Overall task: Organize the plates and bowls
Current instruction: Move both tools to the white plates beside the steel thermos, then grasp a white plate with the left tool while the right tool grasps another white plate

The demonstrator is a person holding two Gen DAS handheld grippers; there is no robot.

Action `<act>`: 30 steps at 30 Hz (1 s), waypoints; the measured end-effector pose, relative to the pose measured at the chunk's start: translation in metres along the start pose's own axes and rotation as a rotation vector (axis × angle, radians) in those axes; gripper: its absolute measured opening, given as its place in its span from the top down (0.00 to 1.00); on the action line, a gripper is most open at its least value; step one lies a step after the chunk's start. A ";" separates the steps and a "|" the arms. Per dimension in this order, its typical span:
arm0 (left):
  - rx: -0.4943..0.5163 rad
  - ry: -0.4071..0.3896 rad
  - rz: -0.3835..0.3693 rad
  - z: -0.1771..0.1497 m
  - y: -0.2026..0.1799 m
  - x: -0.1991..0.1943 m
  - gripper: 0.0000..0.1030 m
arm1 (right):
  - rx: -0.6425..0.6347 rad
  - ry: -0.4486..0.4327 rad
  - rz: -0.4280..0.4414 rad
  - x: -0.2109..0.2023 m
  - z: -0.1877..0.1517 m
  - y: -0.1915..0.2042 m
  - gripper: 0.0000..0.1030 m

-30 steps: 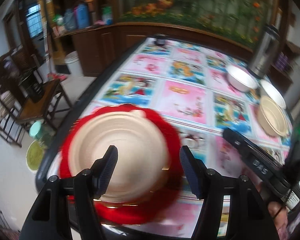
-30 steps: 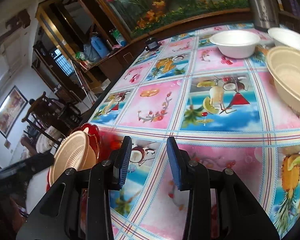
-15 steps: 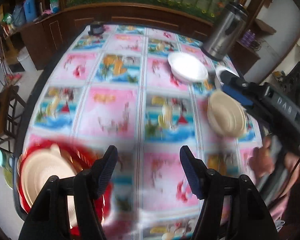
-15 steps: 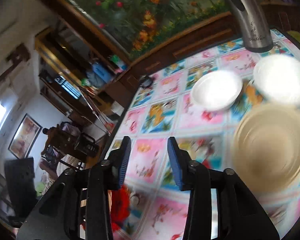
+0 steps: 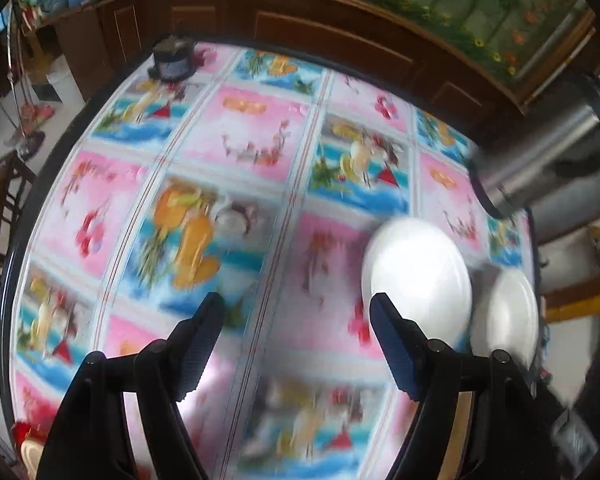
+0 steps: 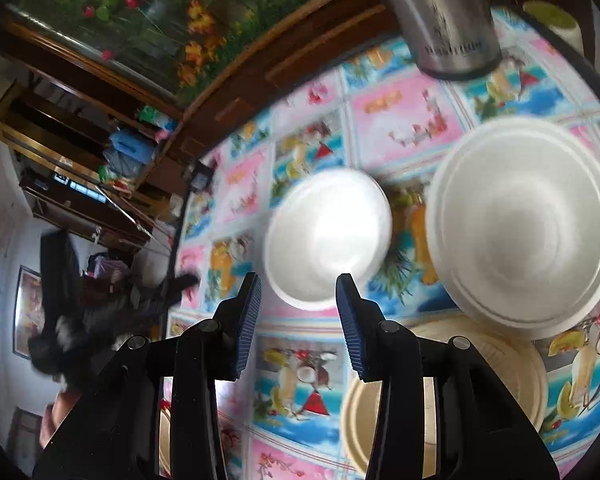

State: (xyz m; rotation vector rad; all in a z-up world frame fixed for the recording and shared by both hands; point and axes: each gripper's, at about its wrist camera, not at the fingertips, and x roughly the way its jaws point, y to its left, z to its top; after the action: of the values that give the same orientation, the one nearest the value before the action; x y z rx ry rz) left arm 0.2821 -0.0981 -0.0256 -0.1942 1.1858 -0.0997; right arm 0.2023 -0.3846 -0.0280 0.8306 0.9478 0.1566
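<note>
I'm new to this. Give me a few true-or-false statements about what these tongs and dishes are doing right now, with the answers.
1. The right tongs grip a white bowl. False: they are open and hold nothing.
2. Two white dishes, the smaller white bowl and the larger white bowl, lie on the tablecloth. True.
3. A beige bowl lies under the right tongs. True.
4. The steel flask lies tipped over. False: it stands upright.
5. The left tongs are open and hold nothing. True.

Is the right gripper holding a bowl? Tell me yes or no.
No: in the right wrist view the right gripper has its jaws open with nothing between them, and the white bowl sits on the table beyond.
</note>
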 end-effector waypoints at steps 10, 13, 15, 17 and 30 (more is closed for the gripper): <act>0.062 -0.077 0.041 0.004 -0.038 0.027 0.27 | 0.083 0.038 -0.052 0.021 0.007 -0.027 0.62; 0.087 -0.110 0.056 0.006 -0.045 0.024 0.27 | 0.139 0.004 -0.034 0.023 0.008 -0.037 0.62; 0.095 -0.095 0.040 0.007 -0.048 0.027 0.27 | 0.160 -0.018 -0.020 0.023 0.008 -0.040 0.62; 0.115 -0.060 0.037 0.005 -0.053 0.036 0.27 | 0.179 -0.026 -0.028 0.026 0.008 -0.043 0.62; 0.157 0.016 0.058 -0.007 -0.064 0.058 0.27 | 0.239 -0.017 0.047 0.046 0.006 -0.053 0.62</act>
State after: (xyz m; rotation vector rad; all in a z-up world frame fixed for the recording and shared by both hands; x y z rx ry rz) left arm 0.2984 -0.1721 -0.0679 -0.0212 1.1925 -0.1429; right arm 0.2227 -0.4031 -0.0926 1.0729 0.9426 0.0767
